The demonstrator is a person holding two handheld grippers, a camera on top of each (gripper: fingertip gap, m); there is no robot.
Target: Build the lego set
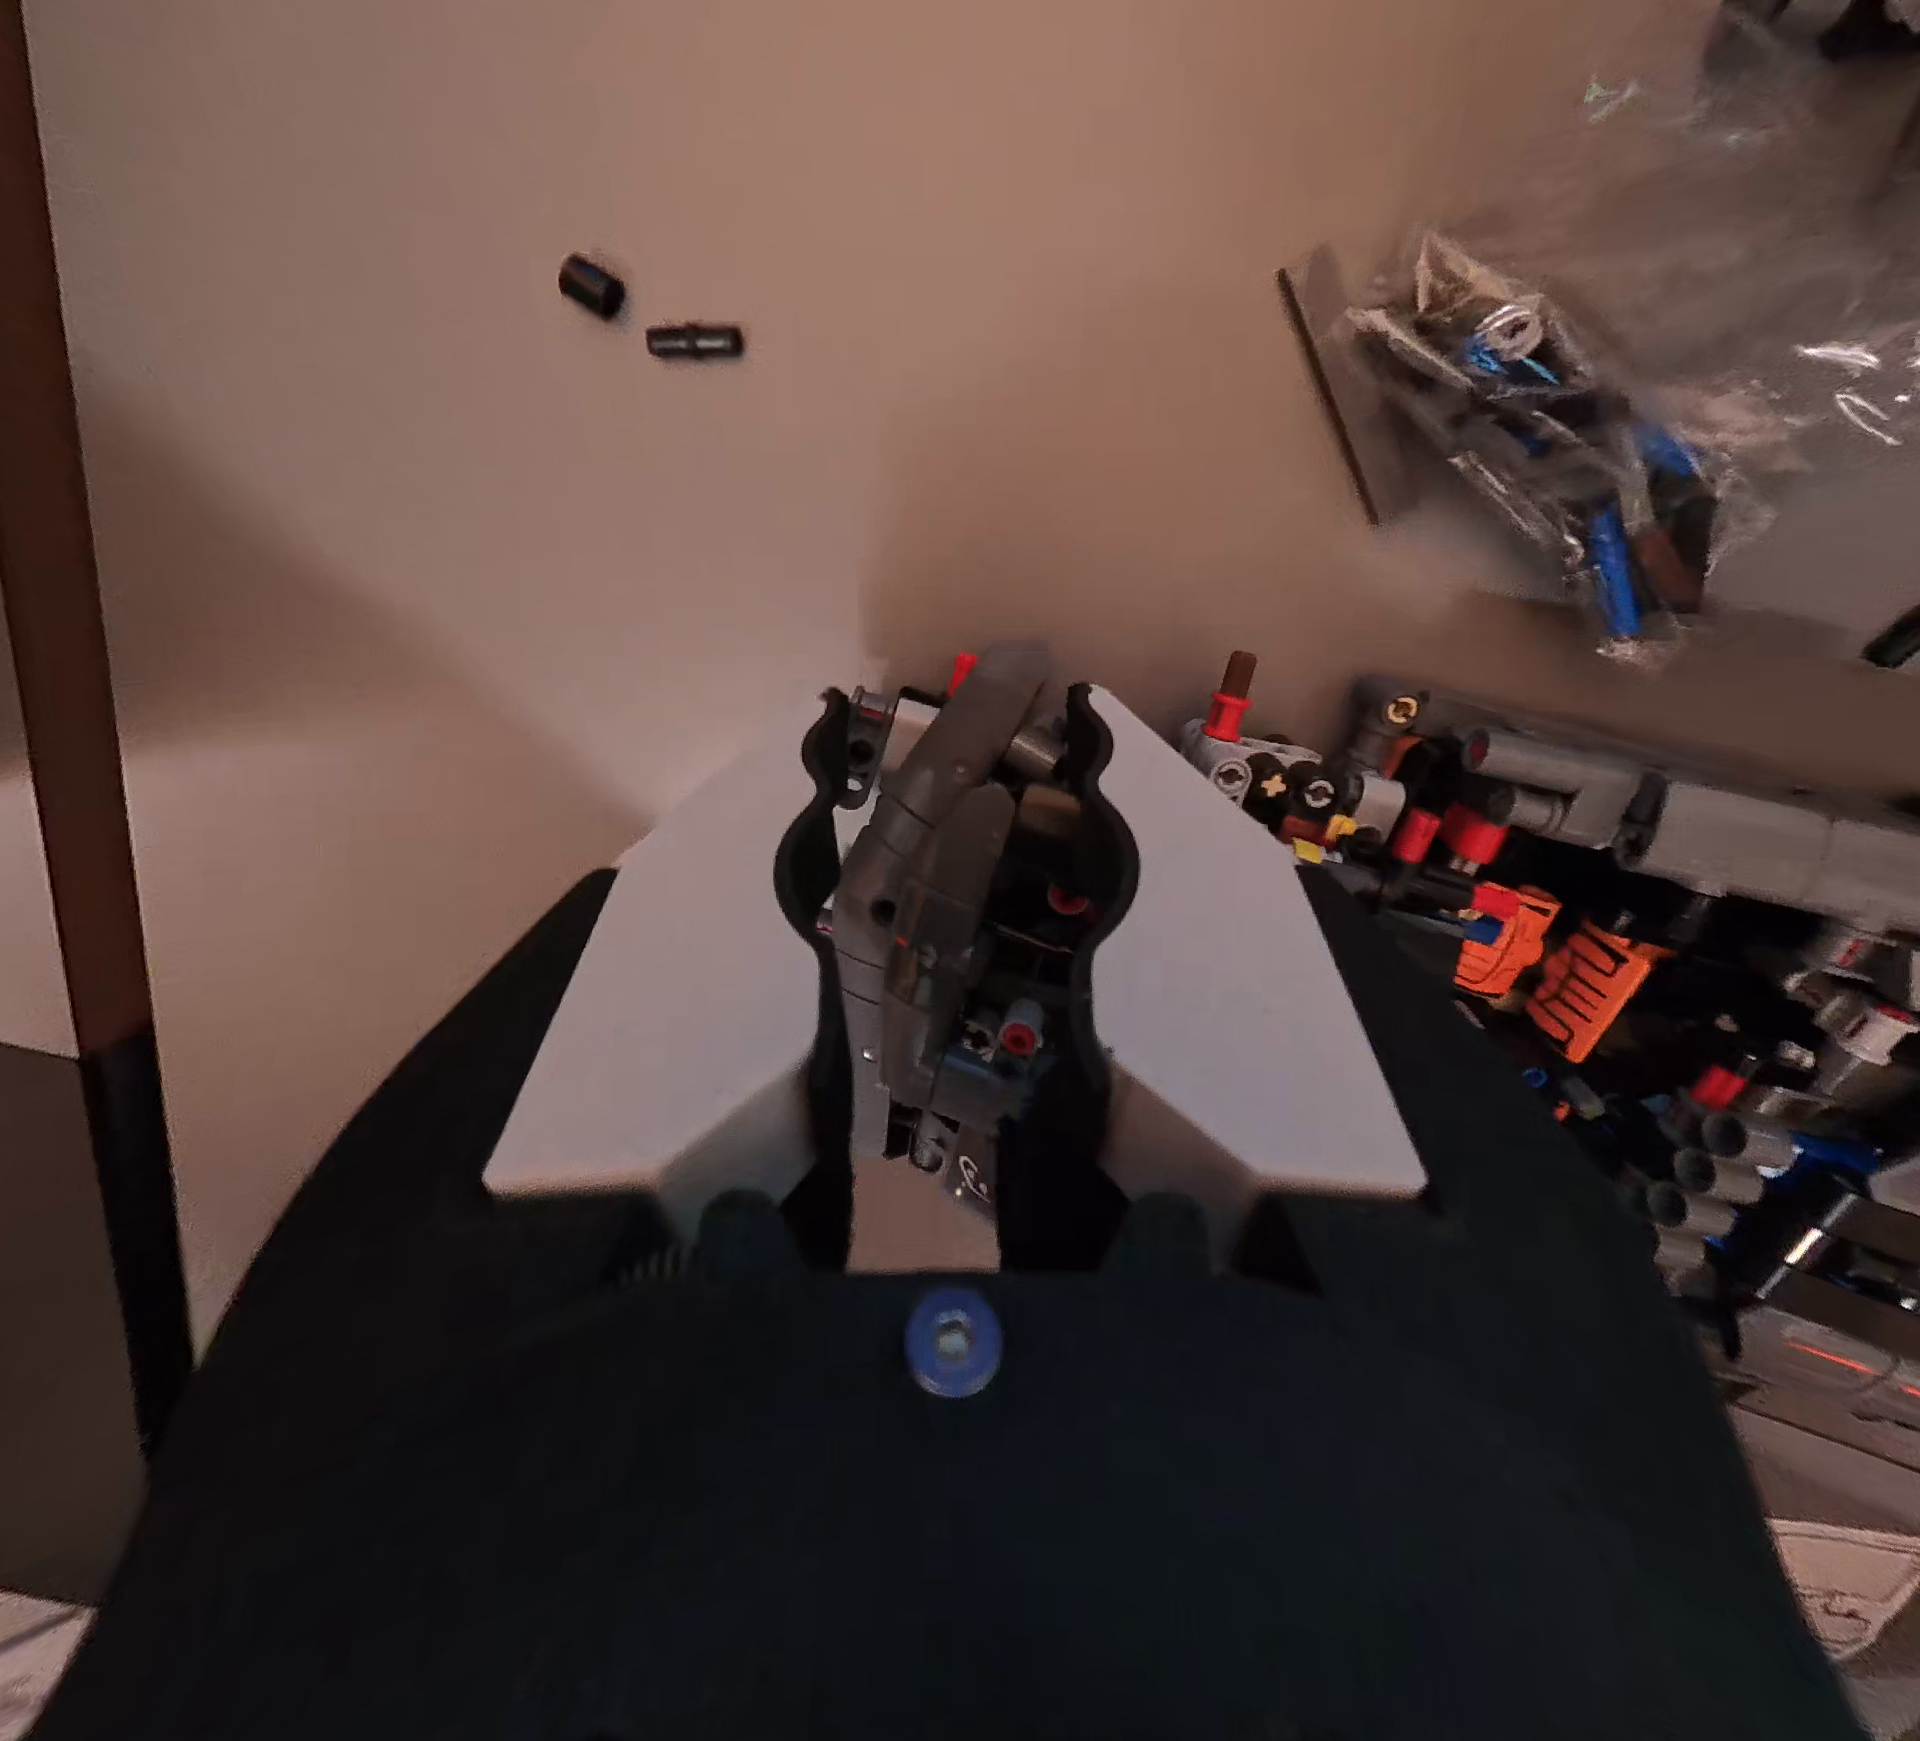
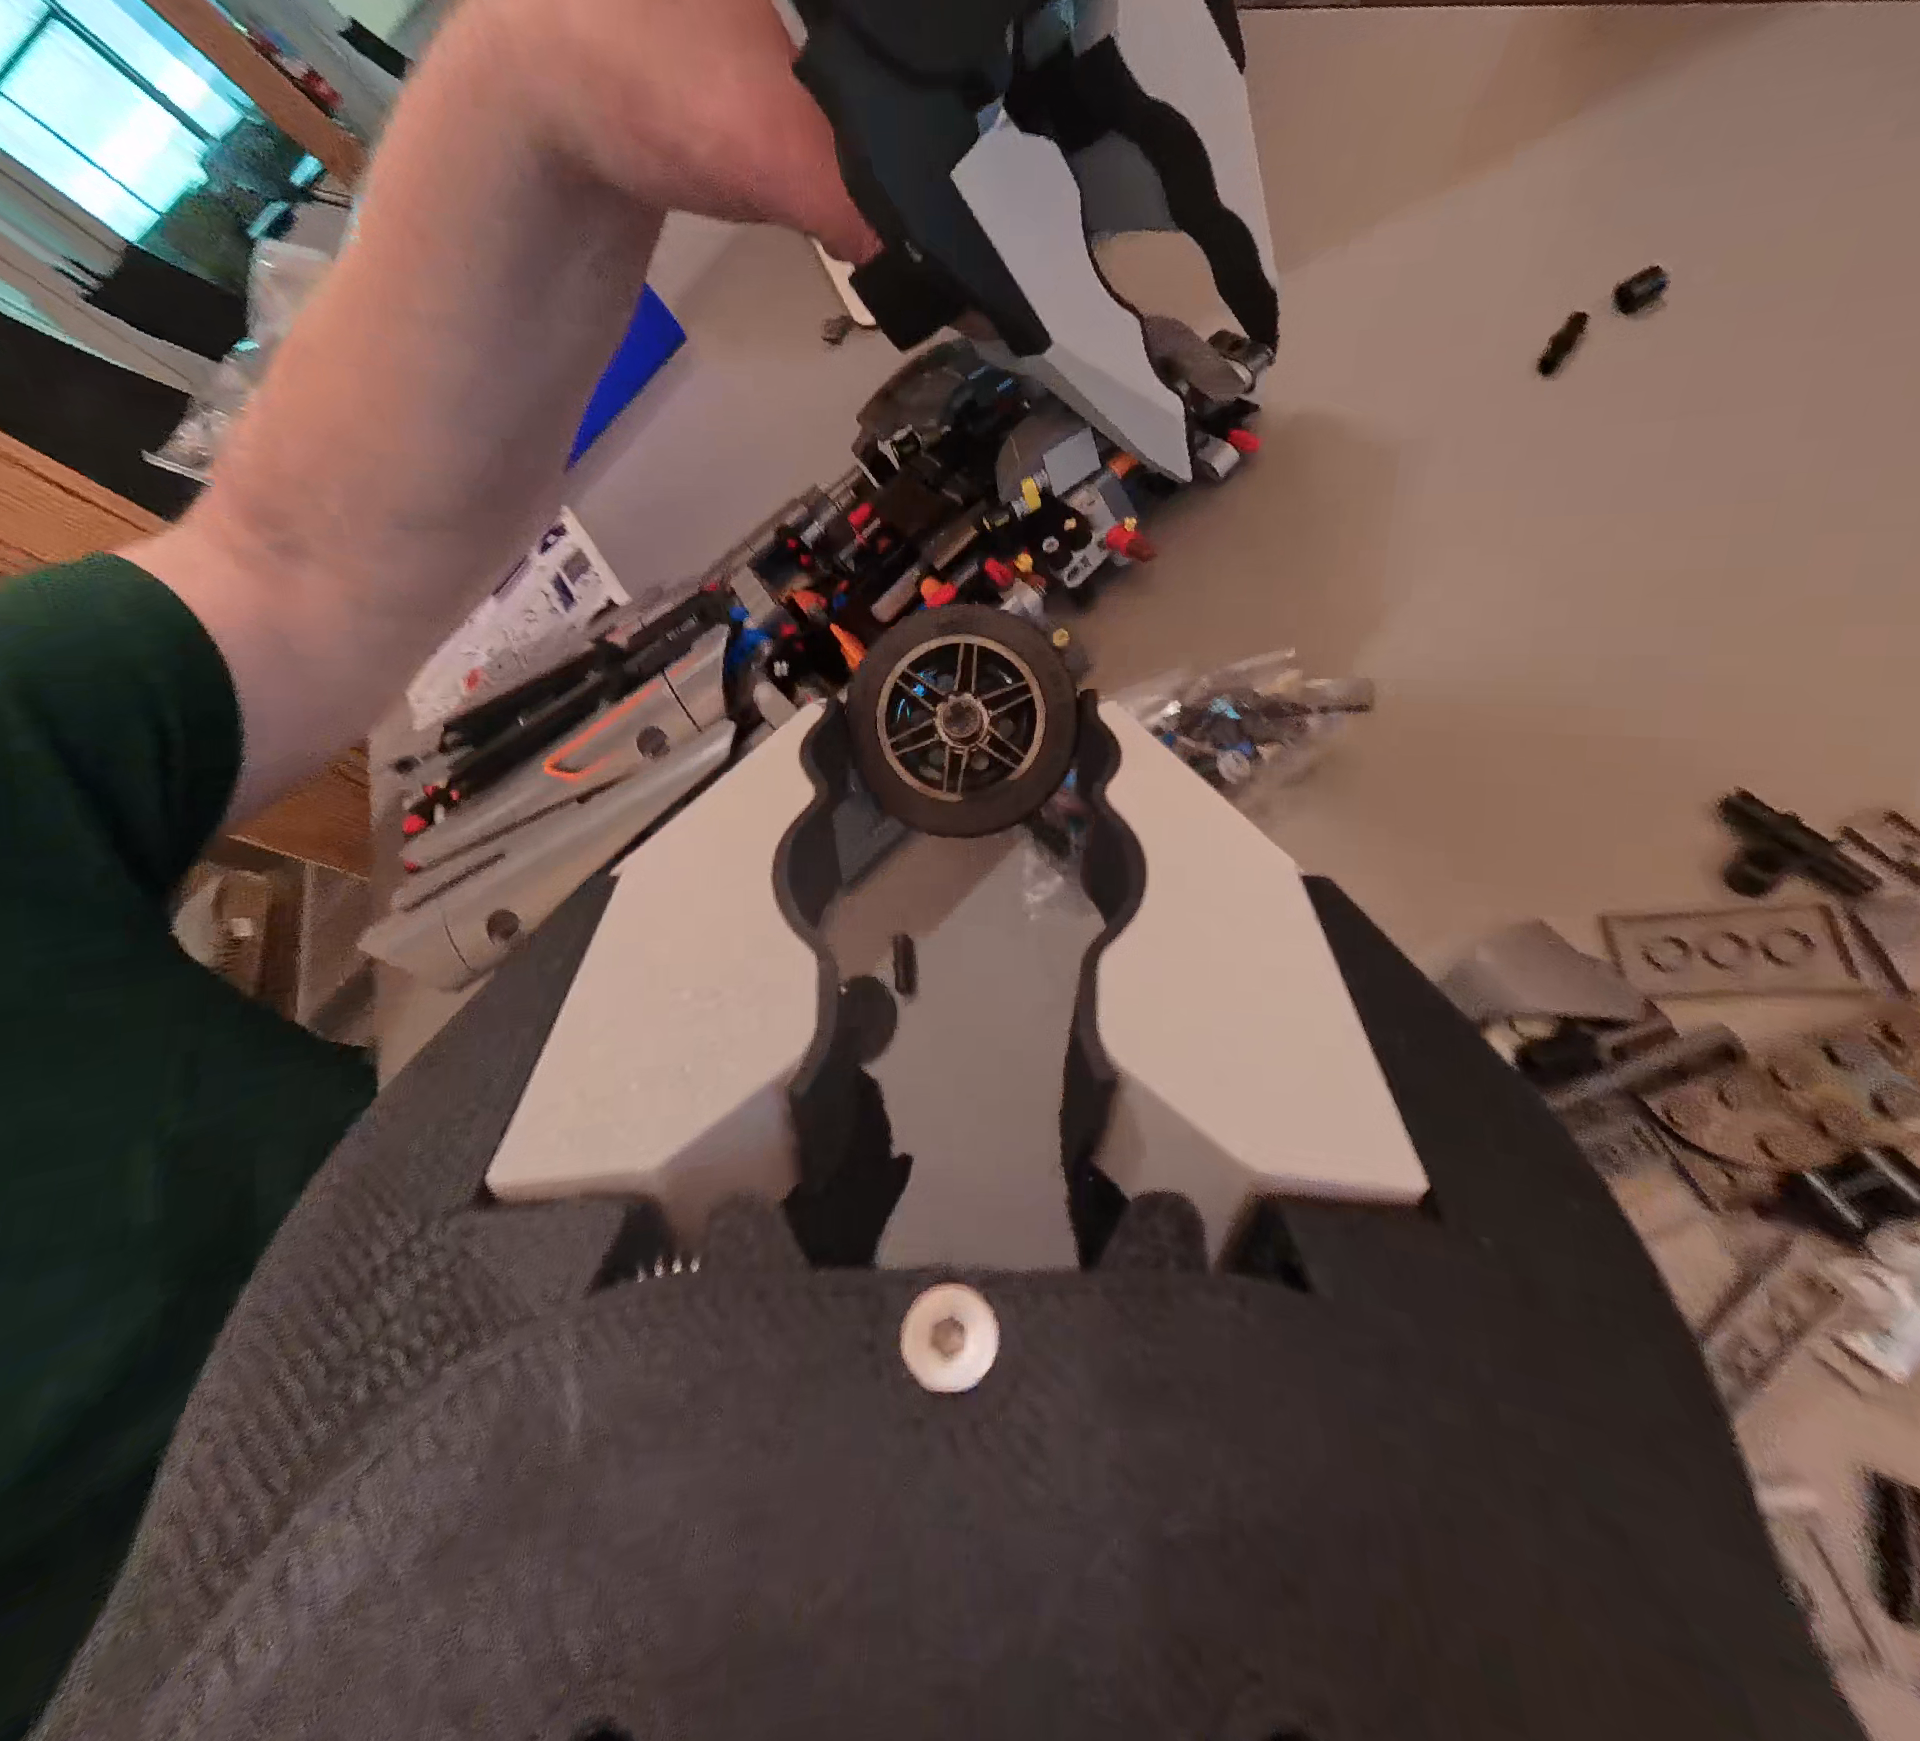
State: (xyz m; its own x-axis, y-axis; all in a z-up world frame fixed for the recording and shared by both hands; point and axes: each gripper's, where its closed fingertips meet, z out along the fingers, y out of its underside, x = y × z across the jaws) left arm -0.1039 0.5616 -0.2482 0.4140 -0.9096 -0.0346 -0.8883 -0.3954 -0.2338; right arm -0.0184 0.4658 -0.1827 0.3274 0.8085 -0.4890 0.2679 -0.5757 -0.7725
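My left gripper (image 1: 961, 735) was clamped on the car's (image 2: 935, 538) grey end; my right gripper (image 2: 961, 735) pinched a wheel (image 2: 961, 730).

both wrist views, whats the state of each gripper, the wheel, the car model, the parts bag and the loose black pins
left gripper: shut on car model
right gripper: shut on wheel
wheel: held, not mounted
car model: part-built, on table
parts bag: lying with pieces inside
loose black pins: lying apart on table
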